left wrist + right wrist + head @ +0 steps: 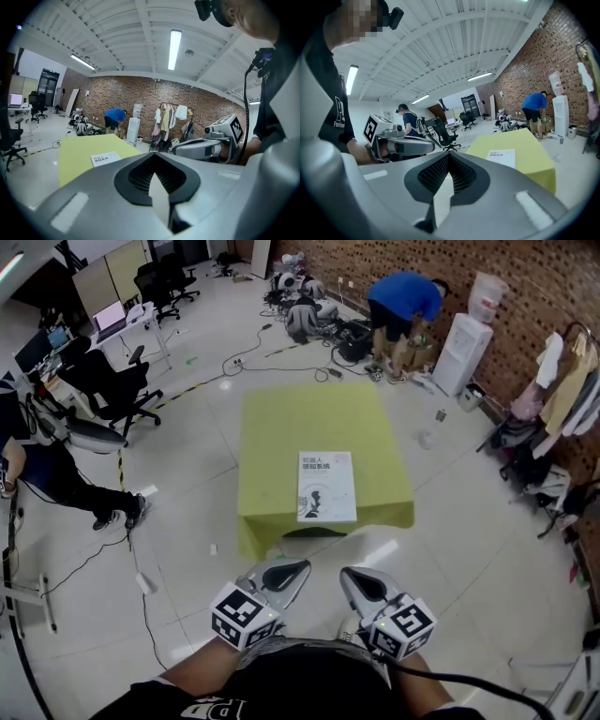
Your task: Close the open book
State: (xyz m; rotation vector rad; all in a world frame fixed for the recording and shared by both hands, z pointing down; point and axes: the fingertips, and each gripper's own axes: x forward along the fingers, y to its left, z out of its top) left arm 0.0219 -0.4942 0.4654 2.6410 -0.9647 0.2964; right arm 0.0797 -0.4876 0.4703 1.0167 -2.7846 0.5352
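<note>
A white-covered book [326, 486] lies flat and closed near the front edge of a table under a yellow-green cloth [281, 423]. My left gripper [292, 571] and right gripper [352, 579] are held side by side close to my body, well short of the table, both shut with nothing between the jaws. From the left gripper view, the book [105, 159] lies ahead to the left on the table [77, 157], and the right gripper [201, 147] is alongside. The right gripper view shows the book [502, 157] ahead to the right.
A person in a blue top [403, 301] bends over by the brick wall beside a water dispenser [461, 352]. Office chairs [112, 385] and a seated person [42, 470] are at the left. Cables run over the tiled floor. A clothes rack [562, 395] stands at the right.
</note>
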